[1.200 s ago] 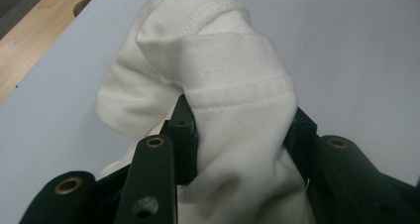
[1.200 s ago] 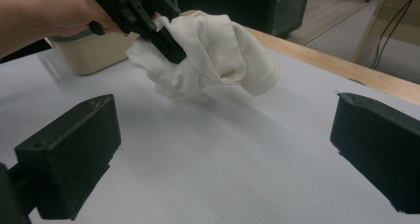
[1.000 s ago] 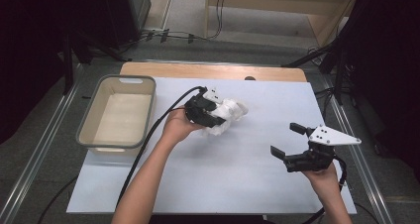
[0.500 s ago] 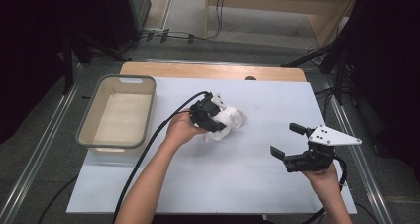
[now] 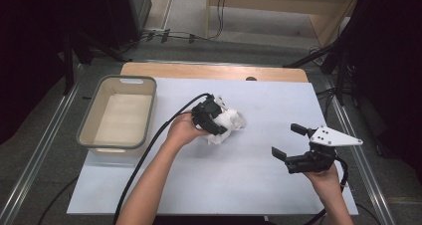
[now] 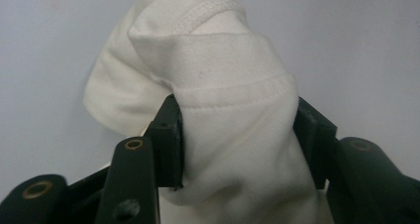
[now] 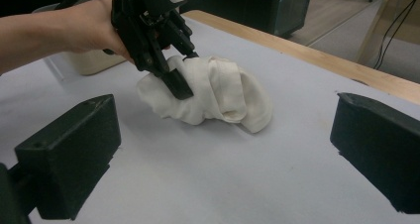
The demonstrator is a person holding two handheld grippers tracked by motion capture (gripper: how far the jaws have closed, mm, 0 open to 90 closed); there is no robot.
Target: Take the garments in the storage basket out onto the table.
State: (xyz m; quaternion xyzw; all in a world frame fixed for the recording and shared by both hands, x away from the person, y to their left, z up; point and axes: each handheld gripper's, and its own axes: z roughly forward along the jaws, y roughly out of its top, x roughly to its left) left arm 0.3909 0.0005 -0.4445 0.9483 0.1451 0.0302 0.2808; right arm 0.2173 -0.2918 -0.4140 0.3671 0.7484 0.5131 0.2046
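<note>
- Your left gripper [image 5: 215, 119] sits on the cloth [image 5: 230, 121]; its jaws have just been opening, the bunched fabric between them, still touching.
- Your right gripper [image 5: 291, 141] hangs wide open, empty, well apart.

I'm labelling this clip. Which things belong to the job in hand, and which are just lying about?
In the job:
- white cloth
- left gripper, jaws either side of the cloth

Lying about:
- beige bin
- right gripper, jaws open, apart from the cloth

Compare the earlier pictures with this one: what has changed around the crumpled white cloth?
The left gripper has just been opening its jaws, the crumpled white cloth bulging between them on the table. The cloth lies about where it did. The right gripper stays open and apart; the grey plastic tub is unmoved.
</note>
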